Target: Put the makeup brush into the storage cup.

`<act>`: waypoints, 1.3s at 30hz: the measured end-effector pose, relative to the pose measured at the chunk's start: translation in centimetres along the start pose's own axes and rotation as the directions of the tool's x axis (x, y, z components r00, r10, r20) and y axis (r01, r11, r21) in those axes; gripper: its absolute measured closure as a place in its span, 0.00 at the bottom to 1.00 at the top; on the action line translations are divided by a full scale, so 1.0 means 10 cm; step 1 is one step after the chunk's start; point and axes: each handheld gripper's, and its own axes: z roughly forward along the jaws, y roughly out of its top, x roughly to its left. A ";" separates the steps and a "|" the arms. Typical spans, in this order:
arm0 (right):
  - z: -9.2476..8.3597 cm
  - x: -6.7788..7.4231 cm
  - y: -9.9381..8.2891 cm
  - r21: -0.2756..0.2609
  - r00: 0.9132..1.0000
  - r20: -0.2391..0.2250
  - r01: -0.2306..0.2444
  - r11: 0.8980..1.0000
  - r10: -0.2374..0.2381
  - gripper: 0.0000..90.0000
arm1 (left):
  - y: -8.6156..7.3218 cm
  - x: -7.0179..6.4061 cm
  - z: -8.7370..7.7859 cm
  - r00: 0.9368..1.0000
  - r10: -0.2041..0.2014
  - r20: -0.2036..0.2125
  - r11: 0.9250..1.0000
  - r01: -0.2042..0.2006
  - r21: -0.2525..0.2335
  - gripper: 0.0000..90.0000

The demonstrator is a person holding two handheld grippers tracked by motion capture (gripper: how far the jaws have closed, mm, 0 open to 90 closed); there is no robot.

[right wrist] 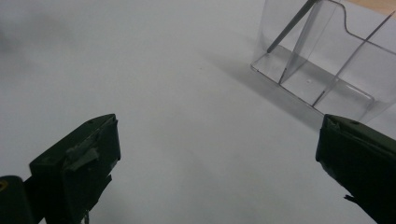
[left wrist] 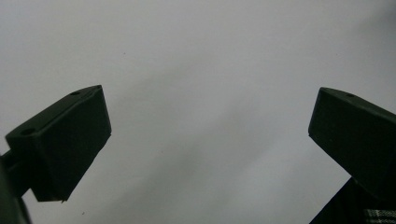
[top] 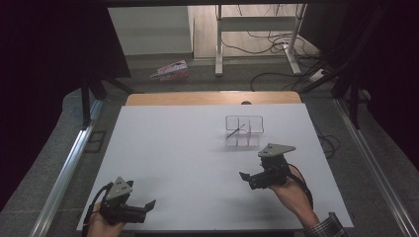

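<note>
we hold left gripper (top: 148, 205) with jaws wide, empty | right gripper (top: 245, 177) jaws wide, empty | clear organizer (top: 244, 131) with thin stick (top: 235, 131) inside, near beyond right gripper, on white table (top: 173, 148)

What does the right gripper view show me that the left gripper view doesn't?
Right gripper view alone: the clear plastic organizer ahead on the right, with divider walls and a thin dark stick leaning in one compartment. Left gripper view alone: a dark strip with a bit of checked sleeve at the bottom right corner. Both: the white table surface, and each gripper's own black jaws set wide apart with nothing between them.
</note>
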 end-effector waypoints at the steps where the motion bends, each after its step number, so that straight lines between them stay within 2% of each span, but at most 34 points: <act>1: -0.01 0.00 -0.01 -0.002 1.000 -0.001 -0.002 1.000 0.002 0.00 | 0.00 0.00 0.00 1.000 0.001 0.000 1.000 -0.001 0.000 0.00; 39: -0.31 0.15 -0.31 0.003 0.999 0.035 0.023 1.000 -0.023 0.00 | 0.00 -0.01 0.00 1.000 0.006 0.004 1.000 -0.006 -0.010 0.00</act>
